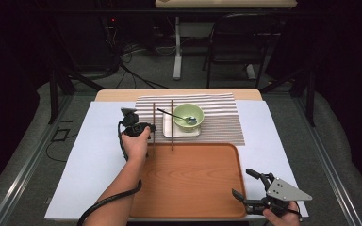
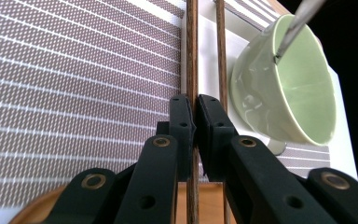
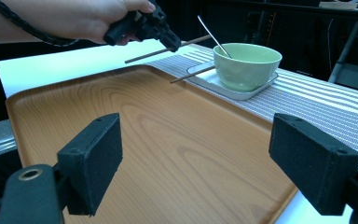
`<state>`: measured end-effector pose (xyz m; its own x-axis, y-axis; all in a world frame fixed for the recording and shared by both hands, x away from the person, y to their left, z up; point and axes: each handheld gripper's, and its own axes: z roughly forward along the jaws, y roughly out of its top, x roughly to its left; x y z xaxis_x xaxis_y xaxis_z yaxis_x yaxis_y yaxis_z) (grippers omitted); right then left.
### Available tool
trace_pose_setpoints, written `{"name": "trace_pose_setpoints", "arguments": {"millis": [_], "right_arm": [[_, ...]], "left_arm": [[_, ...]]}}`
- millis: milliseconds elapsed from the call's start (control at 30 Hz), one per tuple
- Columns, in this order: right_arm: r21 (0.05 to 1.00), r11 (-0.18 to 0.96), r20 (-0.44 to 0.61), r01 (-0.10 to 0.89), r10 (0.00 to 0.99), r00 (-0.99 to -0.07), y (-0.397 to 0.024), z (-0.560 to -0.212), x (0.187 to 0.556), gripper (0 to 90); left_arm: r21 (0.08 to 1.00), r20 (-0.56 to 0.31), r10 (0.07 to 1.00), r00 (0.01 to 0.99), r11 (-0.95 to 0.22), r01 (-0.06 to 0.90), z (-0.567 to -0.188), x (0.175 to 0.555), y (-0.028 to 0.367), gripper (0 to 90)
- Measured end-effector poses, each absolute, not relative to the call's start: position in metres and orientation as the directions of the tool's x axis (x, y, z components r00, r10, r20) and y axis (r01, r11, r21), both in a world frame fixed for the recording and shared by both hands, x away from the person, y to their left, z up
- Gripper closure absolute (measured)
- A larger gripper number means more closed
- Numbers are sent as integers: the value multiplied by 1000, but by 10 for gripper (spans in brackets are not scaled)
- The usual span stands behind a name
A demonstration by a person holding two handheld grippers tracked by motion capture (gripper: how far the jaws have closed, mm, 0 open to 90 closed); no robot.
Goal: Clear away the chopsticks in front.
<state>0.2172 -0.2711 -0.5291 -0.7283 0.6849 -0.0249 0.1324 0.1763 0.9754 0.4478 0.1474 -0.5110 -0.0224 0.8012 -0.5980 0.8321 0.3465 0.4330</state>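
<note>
Left gripper (image 2: 195, 105): you are clamping its jaws together on one wooden chopstick (image 2: 192, 56), lifted clear of the tray in the right gripper view.
Right gripper (image 3: 196, 158): you are holding it with jaws wide apart, gripping nothing, at the near right corner of the wooden tray (image 1: 193, 188).
Second chopstick (image 1: 172, 125): lying just right of the held one, its near end reaching the tray's far rim.
Green bowl (image 1: 188, 116): sitting on a white square plate (image 1: 169, 132) on the striped placemat (image 1: 221, 117), a metal spoon (image 1: 176, 116) resting inside.
</note>
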Motion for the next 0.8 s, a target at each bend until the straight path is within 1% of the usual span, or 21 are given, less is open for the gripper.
{"name": "trace_pose_setpoints", "arguments": {"millis": [567,600,633,733,767,800], "right_arm": [[975,177,-28,131,691,-722,-271,-529,217,167],[975,177,-28,132,692,-721,-272,-529,217,167],[975,177,-28,132,692,-721,-272,-529,217,167],[976,173,-27,130,695,-719,-272,-529,217,167],[976,173,-27,130,695,-719,-272,-529,217,167],[976,171,-25,132,695,-719,-272,-529,217,167]], "left_arm": [[447,-608,792,44,296,844,-508,404,149,849],[462,-609,791,58,294,837,-507,397,149,849],[462,-609,791,58,294,837,-507,397,149,849],[455,-624,778,69,291,842,-510,378,156,849],[455,-624,778,69,291,842,-510,378,156,849],[457,-622,780,64,296,839,-513,368,161,848]]}}
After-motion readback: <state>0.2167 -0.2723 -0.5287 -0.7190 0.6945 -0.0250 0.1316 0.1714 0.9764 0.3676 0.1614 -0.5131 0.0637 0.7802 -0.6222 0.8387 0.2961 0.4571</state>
